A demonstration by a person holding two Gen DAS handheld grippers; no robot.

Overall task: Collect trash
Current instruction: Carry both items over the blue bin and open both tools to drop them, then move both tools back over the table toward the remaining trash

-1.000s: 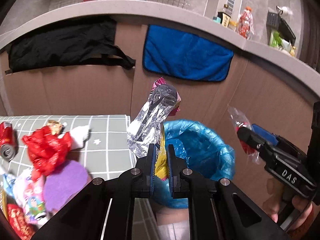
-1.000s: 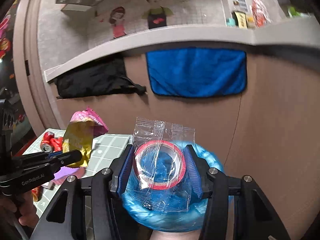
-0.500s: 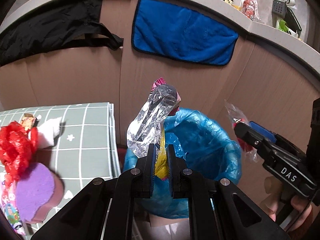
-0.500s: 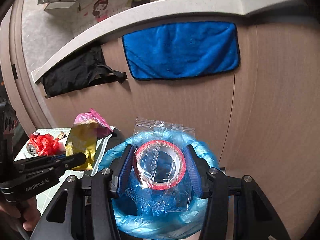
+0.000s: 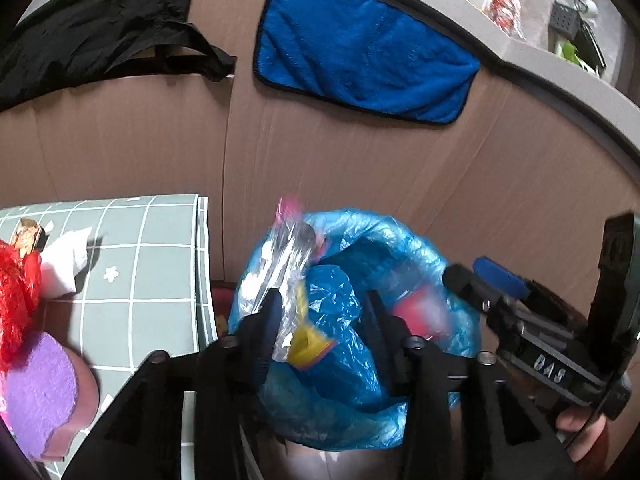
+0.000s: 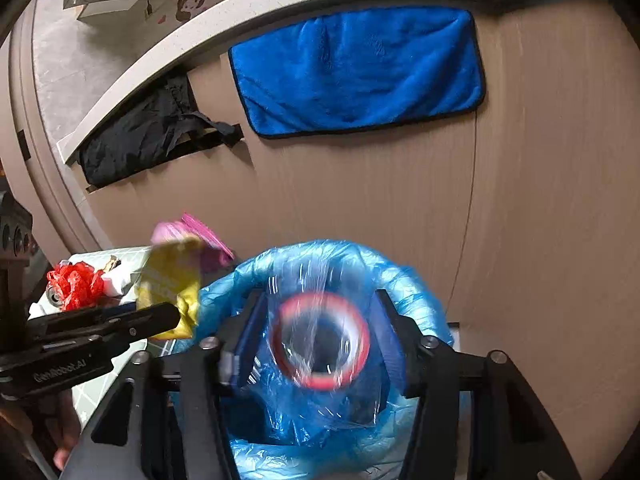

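Over the blue-lined bin (image 5: pixel 360 360), table edge (image 5: pixel 202 264) at 9 o'clock: left gripper (image 5: pixel 324 316) and right gripper (image 6: pixel 316 332), jaws just spreading; foil wrapper (image 5: pixel 280 256) and bagged tape roll (image 6: pixel 320 346) blurred, seemingly loose between them.

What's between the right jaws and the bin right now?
In the right wrist view, only the clear packet with the red ring, blurred, sits in the right gripper, whose jaws have just been opening, above the blue-lined bin. Nothing else intervenes.
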